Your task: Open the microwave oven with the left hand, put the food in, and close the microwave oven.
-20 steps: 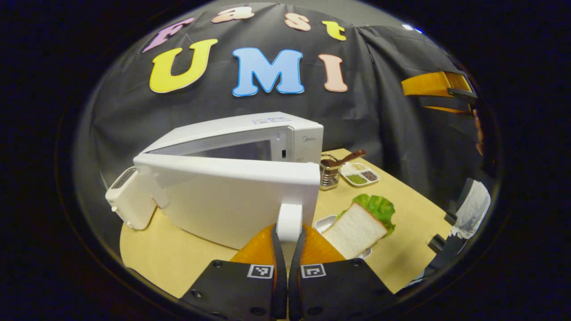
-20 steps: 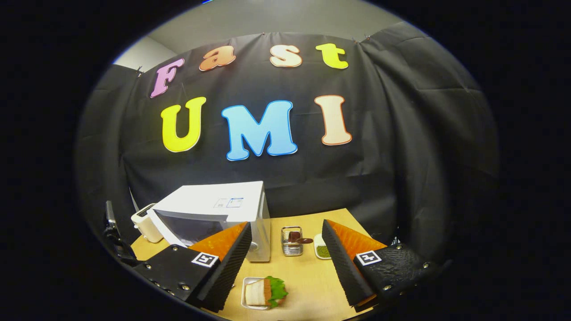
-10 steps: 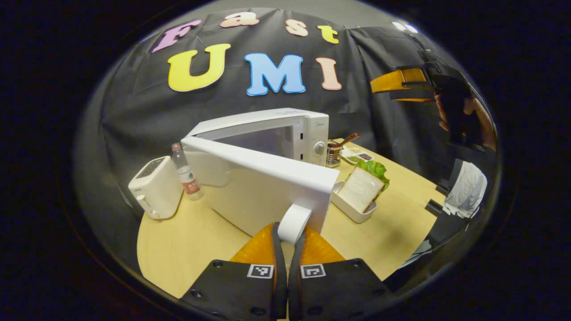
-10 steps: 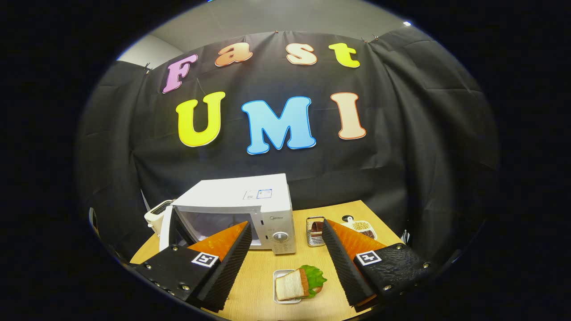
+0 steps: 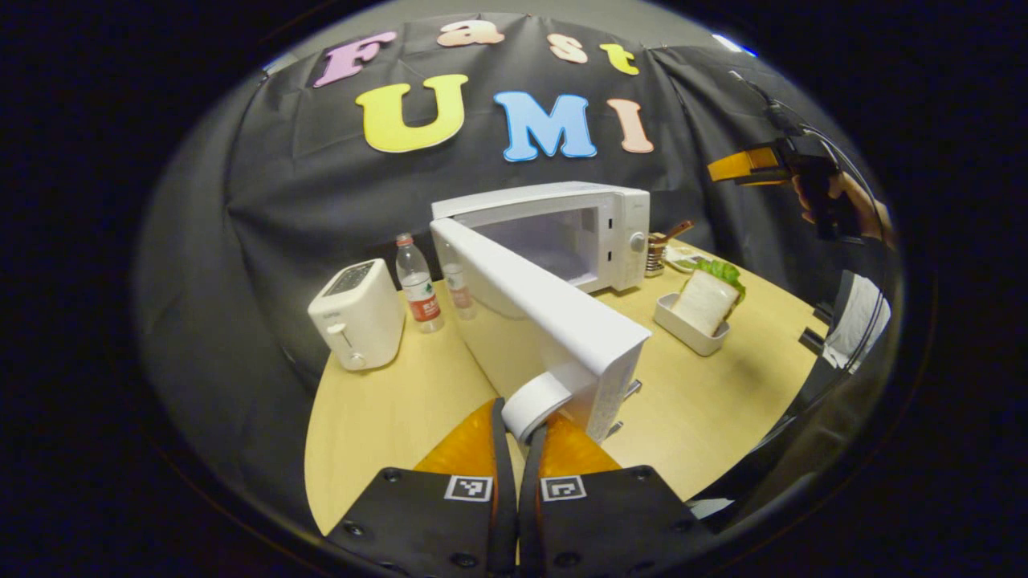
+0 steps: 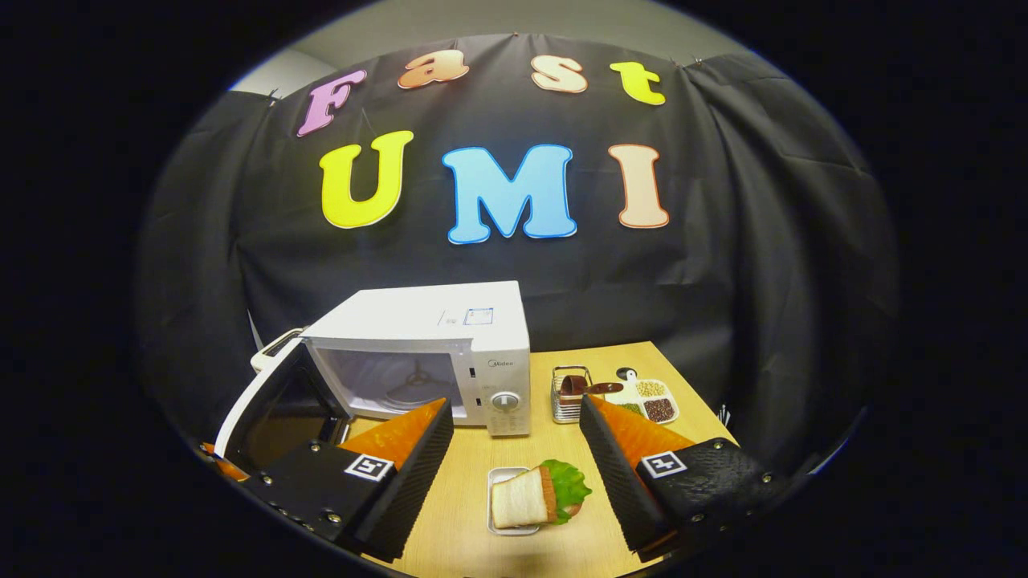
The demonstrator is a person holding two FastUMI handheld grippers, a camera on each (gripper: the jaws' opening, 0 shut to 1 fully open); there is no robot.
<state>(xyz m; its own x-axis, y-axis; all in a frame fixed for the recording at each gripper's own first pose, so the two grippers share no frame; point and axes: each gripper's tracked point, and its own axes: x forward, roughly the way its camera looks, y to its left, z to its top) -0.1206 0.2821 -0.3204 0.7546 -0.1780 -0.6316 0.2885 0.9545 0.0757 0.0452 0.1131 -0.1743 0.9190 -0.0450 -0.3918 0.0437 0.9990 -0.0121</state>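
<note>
Table (image 5: 385, 417): round, pale wood, set against the black cloth wall.

Microwave oven (image 6: 434, 337): white, at the back of the table, cavity open toward the front; turntable visible inside in the right gripper view. Knob on its panel at the right side of the front.

Microwave door (image 5: 530, 313): swung wide out from the hinge on the oven's left side, standing roughly square to the oven front. Its dark inner window shows in the right gripper view (image 6: 277, 409).

Left gripper (image 5: 516, 425): fingers closed tight on the door handle (image 5: 536, 401), a white rounded bar at the door's free edge; 1 finger on each side of it, almost no gap between them.

Right gripper (image 6: 514, 461): held above the table, jaws spread wide, nothing between them. In the left gripper view it appears far off at upper right (image 5: 751, 164), carried by a hand (image 5: 851, 205).

Toaster (image 5: 357, 313): white, left of the oven, on the table.

Food (image 6: 538, 498): sandwich of white bread with lettuce, lying in a small white tray (image 6: 499, 478) on the table in front of the oven, right of the open door, well apart from both grippers.

Seasoning dish (image 6: 646, 397): white, several compartments, right of the oven.

Wire holder (image 6: 569, 397): just beside the oven, a brown utensil in it.

2 water bottles (image 5: 418, 285): standing between toaster and door.
</note>
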